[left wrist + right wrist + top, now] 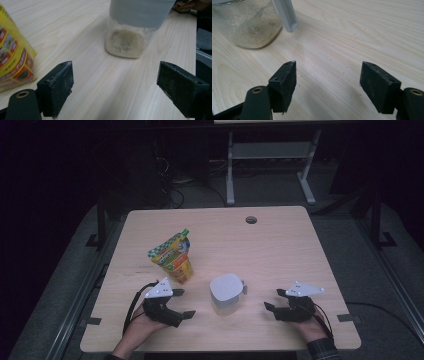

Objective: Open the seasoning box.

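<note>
A clear container [226, 295] with a pale grey lid stands near the middle front of the wooden table [280, 245]; a thin layer of beige powder lies at its bottom [126, 45] [249, 27]. A yellow and green pouch [174, 257] stands upright to its left, and its edge [13, 57] shows in the left gripper view. My left gripper [183, 303] rests open left of the container with nothing between its jaws [115, 87]. Right of the container my right gripper [274, 299] is open too, empty [328, 82]. A grey latch tab [286, 15] hangs from the lid.
A round cable hole [251, 219] sits near the table's far edge. Small crumbs [354, 32] are scattered on the wood in the right gripper view. A grey frame with legs [270, 165] stands on the dark floor beyond the table. Metal rails [75, 315] run along both table sides.
</note>
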A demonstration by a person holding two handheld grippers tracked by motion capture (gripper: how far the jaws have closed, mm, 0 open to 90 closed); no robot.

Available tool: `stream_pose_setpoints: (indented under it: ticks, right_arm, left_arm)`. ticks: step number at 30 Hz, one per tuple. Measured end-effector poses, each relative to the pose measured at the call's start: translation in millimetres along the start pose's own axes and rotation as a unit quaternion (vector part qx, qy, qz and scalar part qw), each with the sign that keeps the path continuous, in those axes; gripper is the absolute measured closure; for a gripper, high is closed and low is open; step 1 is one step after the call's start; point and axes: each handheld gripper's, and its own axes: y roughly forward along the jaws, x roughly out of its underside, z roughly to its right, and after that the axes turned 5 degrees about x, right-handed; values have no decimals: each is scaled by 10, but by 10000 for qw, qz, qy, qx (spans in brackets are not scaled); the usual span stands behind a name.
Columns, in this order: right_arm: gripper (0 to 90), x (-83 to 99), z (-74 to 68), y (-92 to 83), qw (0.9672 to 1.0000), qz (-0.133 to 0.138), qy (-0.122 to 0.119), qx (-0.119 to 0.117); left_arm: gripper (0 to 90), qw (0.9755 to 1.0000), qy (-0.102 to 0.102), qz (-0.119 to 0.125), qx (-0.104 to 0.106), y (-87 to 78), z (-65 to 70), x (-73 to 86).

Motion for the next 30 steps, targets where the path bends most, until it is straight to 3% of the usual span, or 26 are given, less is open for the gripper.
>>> stream_pose_setpoints:
  ticks: [10, 30]
  right_arm:
    - [286, -28, -15, -25, 10000, 44, 12, -5]
    - [286, -65, -17, -54, 9999, 147, 10, 3]
  left_arm:
    - [137, 9996, 113, 32, 247, 178, 45, -212]
    - [144, 9983, 296, 83, 500, 405, 62, -409]
